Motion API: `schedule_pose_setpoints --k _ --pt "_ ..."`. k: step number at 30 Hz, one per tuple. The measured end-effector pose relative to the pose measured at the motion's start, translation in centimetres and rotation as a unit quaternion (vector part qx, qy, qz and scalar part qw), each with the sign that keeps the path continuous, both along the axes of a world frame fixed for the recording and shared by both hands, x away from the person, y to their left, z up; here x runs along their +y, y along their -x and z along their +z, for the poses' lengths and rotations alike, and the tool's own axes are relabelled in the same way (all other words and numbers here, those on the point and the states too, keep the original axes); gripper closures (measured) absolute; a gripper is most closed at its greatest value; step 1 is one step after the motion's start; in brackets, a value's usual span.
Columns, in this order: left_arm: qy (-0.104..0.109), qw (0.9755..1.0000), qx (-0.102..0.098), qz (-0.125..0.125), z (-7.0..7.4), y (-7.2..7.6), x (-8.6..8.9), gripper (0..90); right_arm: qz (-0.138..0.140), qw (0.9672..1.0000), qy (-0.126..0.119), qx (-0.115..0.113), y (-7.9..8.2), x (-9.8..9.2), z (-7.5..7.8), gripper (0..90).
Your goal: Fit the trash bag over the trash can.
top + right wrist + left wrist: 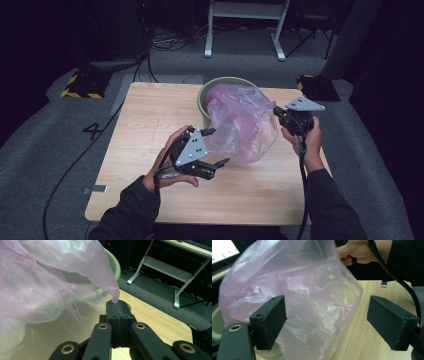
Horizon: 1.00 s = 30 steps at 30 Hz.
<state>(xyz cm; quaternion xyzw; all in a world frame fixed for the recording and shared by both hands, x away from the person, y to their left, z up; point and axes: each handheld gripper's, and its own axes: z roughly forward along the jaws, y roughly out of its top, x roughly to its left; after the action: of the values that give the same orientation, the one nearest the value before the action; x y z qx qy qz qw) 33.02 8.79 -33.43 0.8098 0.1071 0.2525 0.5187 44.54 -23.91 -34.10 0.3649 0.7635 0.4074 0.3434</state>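
**High view: pink bag pinched at one corner, other hand-held gripper wide open beside it**

From the high view, the pink plastic bag [240, 122] billows up out of the green bucket [204, 102] at the far side of the worktop [150, 125] and spills forward over the bucket's near rim onto the wood. The right hand-held gripper [276, 111] sits at the bag's right edge, its jaws clamped together on a drawn-out corner of the film; the right gripper view shows that corner [115, 298] pulled to a point and caught between the two closed black pads. The left hand-held gripper [216, 147] hangs just beside the bag's lower left side, jaws spread wide and gripping nothing. In the left gripper view the bag [312, 297] swells between and beyond the two parted pads, close to the left one, clear of the right. Inside the bucket I can make out nothing but the bag itself; what the translucent film covers I cannot tell.
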Motion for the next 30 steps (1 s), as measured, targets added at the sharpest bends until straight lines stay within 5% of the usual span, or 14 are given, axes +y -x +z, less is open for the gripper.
schedule_pose_setpoints --k 2,4,9,15,21,27,30 --pt "-0.016 0.9993 -0.012 0.033 -0.1 -0.3 -0.1 15.8 0.001 1.0000 -0.001 0.000 0.0 0.0 0.0 90.0" --pt "-0.009 0.9980 -0.009 0.063 -0.2 -1.3 0.1 18.2 0.003 1.0000 0.000 -0.002 0.0 0.1 0.0 89.9" --pt "-0.010 0.9967 0.018 0.079 -0.3 -4.3 0.7 32.7 0.009 1.0000 -0.002 -0.001 -0.1 0.3 -0.1 89.7" --pt "-0.014 0.9953 0.048 0.082 -0.9 -7.2 1.4 62.3 0.013 0.9999 -0.002 0.004 -0.4 0.4 -0.3 89.7" --pt "0.004 0.9951 0.043 0.088 -0.3 -8.8 2.5 87.1 0.012 0.9999 0.001 0.007 -0.8 0.6 -0.4 89.7" --pt "0.043 0.9913 0.067 0.104 0.2 -10.8 3.7 89.6 0.004 0.9999 0.005 0.013 -1.7 0.5 -0.5 89.8" --pt "0.070 0.9868 0.090 0.115 0.2 -12.2 4.4 89.6 -0.004 0.9997 0.004 0.023 -2.4 0.3 -0.8 89.8"
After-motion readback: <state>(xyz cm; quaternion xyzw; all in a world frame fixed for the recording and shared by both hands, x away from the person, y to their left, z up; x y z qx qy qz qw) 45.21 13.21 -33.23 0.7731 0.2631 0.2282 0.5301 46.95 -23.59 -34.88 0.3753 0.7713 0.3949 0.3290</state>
